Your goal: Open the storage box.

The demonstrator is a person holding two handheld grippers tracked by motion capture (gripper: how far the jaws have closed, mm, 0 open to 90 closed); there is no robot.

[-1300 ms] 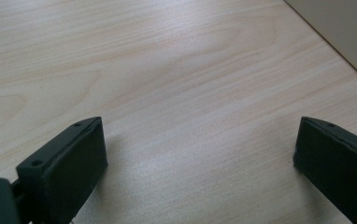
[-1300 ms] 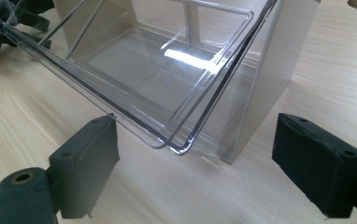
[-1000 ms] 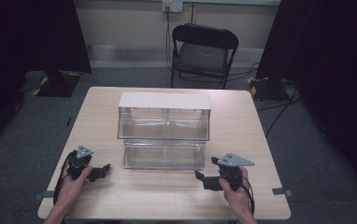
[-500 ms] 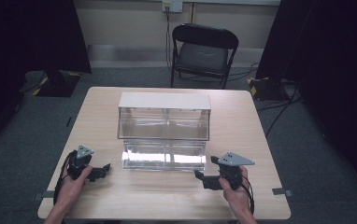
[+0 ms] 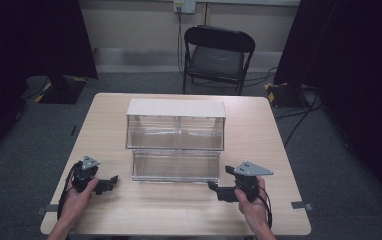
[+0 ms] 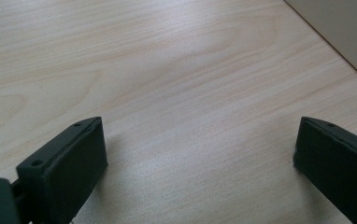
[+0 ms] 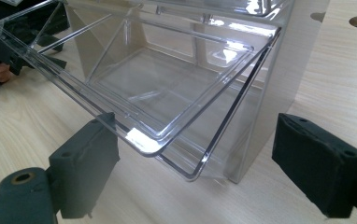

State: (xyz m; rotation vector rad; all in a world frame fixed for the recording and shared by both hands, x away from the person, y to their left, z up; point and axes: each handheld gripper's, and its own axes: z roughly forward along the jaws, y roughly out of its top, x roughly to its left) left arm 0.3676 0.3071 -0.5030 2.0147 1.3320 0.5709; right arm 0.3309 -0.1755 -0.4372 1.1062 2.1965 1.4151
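Your left hand-held gripper (image 5: 110, 183) rests near the worktop's (image 5: 259, 125) front left corner, jaws wide apart, empty; your right hand-held gripper (image 5: 218, 191) sits near the front edge, equally spread, gripping nothing; the clear drawer (image 5: 175, 166) juts from the cabinet (image 5: 176, 108) mid-worktop, between both.

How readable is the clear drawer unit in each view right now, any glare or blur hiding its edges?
High view: the clear drawer unit is soft and low in contrast, its open drawer faint against the table. Right gripper view: sharp, with bright glare patches on the drawer rim, edges traceable. Left gripper view: the wood grain is sharp, with soft shadows beside the jaws.
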